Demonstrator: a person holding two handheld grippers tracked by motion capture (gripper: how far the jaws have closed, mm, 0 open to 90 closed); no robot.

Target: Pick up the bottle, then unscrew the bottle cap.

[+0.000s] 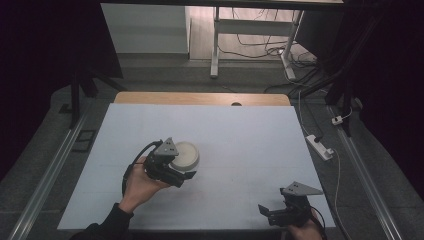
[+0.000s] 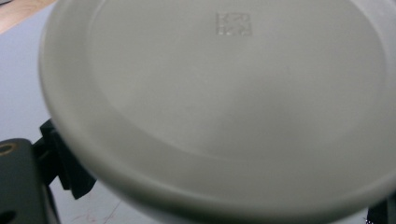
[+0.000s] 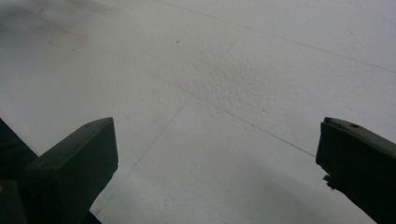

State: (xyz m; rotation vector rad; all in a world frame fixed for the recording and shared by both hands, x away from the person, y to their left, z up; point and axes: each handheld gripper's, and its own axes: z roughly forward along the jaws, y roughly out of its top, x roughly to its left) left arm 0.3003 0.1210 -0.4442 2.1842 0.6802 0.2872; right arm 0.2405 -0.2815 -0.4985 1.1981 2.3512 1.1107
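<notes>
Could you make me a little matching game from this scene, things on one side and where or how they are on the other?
Things:
1. left gripper
2. right gripper
3. white round dish
4. white power strip

Places or states:
a. on the floor right of the table
b. jaws wide apart over the bare white tabletop, near the front right corner
c. closed around the dish
d. held left of the table's middle, embossed mark visible in the left gripper view

Pairs: 1-c, 2-b, 3-d, 4-a
</notes>
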